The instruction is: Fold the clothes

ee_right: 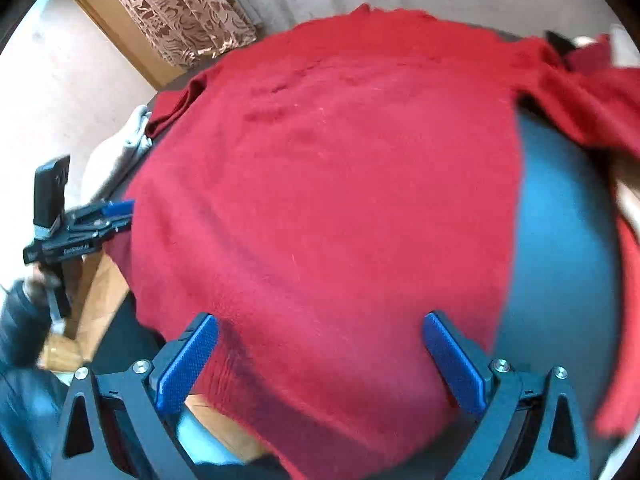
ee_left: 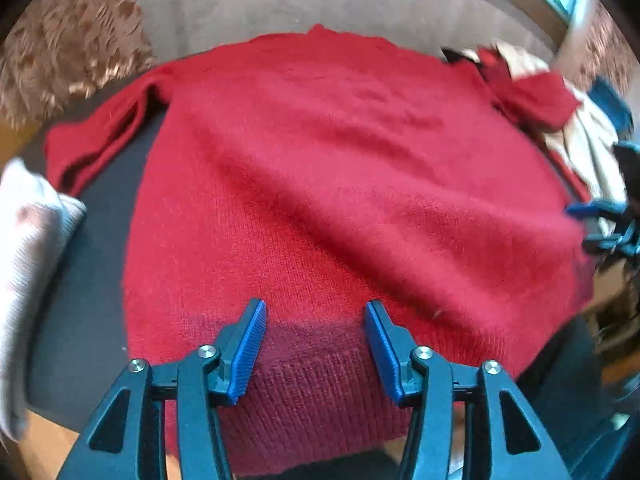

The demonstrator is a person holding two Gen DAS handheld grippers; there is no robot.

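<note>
Here a fuzzy red knitted sweater (ee_left: 340,184) lies spread flat, face down or up I cannot tell, across a dark round table (ee_left: 92,280), its ribbed hem at the near edge and its neck at the far edge. One sleeve (ee_left: 100,136) runs out to the far left; the other (ee_left: 536,100) reaches far right onto a heap of cream and dark clothes (ee_left: 592,148). A white ribbed garment (ee_left: 28,248) sits at the table's left side.

The left gripper (ee_left: 316,344) hovers at the near hem with its blue ribbed fingers (ee_left: 250,352) spread apart, the hem showing between them and nothing clamped. The right gripper (ee_right: 320,360) sits at the near hem further right, its blue fingers (ee_right: 454,364) also wide apart, with red knit between them but not pinched. From the right wrist view the left gripper appears at the sweater's left edge, held by a hand (ee_right: 40,284) in a dark sleeve. A patterned brown curtain (ee_right: 180,8) hangs beyond the table.
</note>
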